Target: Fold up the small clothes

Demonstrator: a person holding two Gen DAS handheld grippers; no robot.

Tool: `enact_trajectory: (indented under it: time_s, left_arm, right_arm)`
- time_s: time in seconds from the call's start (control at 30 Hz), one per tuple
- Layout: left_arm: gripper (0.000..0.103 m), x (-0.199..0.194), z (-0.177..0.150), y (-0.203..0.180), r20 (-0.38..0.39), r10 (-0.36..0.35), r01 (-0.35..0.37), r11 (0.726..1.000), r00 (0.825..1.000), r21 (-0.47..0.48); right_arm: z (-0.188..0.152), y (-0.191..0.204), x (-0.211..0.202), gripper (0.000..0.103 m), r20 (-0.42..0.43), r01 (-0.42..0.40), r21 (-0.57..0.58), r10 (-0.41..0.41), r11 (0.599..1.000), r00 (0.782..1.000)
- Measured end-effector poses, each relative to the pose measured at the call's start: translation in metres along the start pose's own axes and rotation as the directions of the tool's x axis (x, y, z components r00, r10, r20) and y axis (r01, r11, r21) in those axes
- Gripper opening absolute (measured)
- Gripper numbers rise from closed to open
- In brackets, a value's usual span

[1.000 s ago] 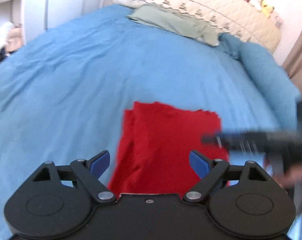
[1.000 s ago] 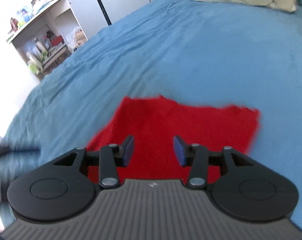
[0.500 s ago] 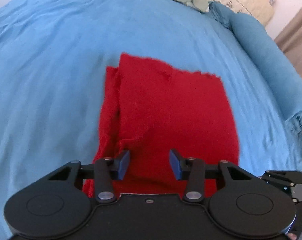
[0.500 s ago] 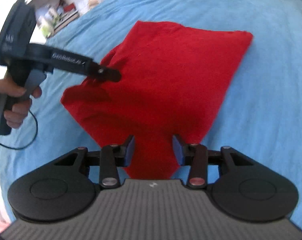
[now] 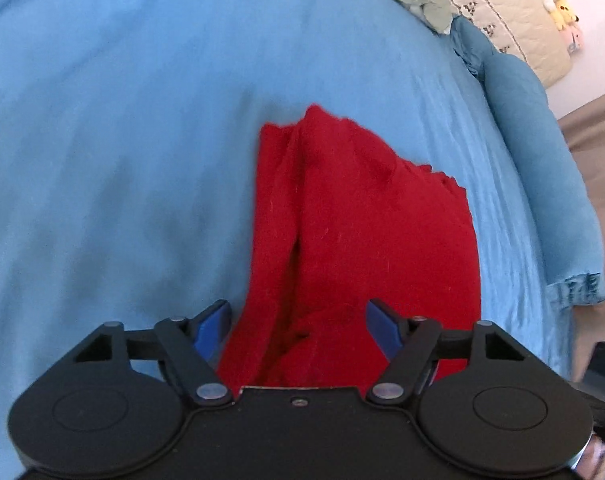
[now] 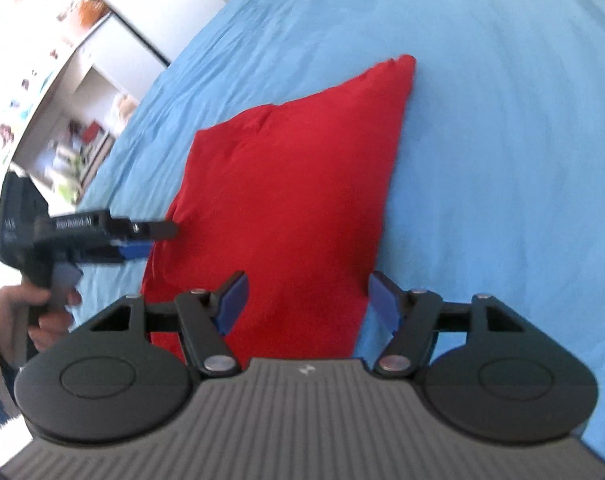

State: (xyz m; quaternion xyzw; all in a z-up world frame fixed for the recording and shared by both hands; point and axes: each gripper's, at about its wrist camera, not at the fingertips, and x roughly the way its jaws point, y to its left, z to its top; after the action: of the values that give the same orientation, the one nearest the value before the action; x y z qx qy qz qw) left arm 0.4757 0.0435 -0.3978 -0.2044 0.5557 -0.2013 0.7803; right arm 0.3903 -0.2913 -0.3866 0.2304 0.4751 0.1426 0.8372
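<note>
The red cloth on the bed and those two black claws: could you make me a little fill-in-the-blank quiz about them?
1. The red garment lies on a ____ bedsheet.
2. The right gripper has its jaws ____, nothing pinched.
3. The left gripper has pads coloured ____.
4. In the right wrist view, the left gripper sits at the garment's ____ edge.

Missing words: blue; open; blue; left

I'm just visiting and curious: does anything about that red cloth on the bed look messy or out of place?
Slightly. The red garment lies on the blue bedspread with one long side doubled over unevenly, leaving a raised ridge and a rumpled bunch at the near end. Its far edge runs crooked rather than square. Nothing looks torn or spilled.
</note>
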Motion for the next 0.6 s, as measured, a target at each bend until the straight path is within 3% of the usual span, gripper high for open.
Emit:
enact_trajectory:
  time_s: [0.23, 0.3, 0.37, 0.4, 0.43, 0.47, 0.6]
  left_arm:
    - [0.077, -0.001, 0.0, 0.011, -0.015, -0.051, 0.05, 0.996, 0.999, -0.069]
    - [0.076, 0.0, 0.0, 0.006, -0.032, -0.033, 0.032, 0.999, 0.999, -0.035]
    - [0.067, 0.001, -0.002, -0.01, -0.048, 0.051, -0.048, 0.997, 0.998, 0.06]
    - [0.06, 0.001, -0.003, -0.017, -0.049, 0.097, -0.091, 0.989, 0.994, 0.113]
    - [0.05, 0.001, -0.006, -0.029, -0.047, 0.137, -0.126, 0.975, 0.99, 0.183]
    - [0.047, 0.003, -0.008, -0.039, -0.041, 0.159, -0.145, 0.962, 0.986, 0.232]
    - [0.034, 0.003, -0.026, -0.078, 0.048, 0.277, -0.27, 0.862, 0.96, 0.429]
  right_arm:
    - [0.003, -0.021, 0.027, 0.083, 0.03, -0.083, 0.175, 0.079, 0.981, 0.996]
    - [0.003, -0.021, 0.034, 0.083, 0.034, -0.097, 0.21, 0.092, 0.973, 0.995]
    - [0.004, -0.018, 0.04, 0.074, 0.035, -0.088, 0.21, 0.082, 0.974, 0.996]
    - [0.006, -0.016, 0.041, 0.06, 0.03, -0.074, 0.203, 0.07, 0.976, 0.997]
    - [0.007, -0.015, 0.042, 0.051, 0.024, -0.071, 0.202, 0.067, 0.977, 0.997]
    - [0.008, -0.014, 0.042, 0.05, 0.023, -0.068, 0.199, 0.065, 0.978, 0.998]
    - [0.011, 0.004, 0.036, 0.043, 0.026, -0.022, 0.119, 0.019, 0.993, 0.999]
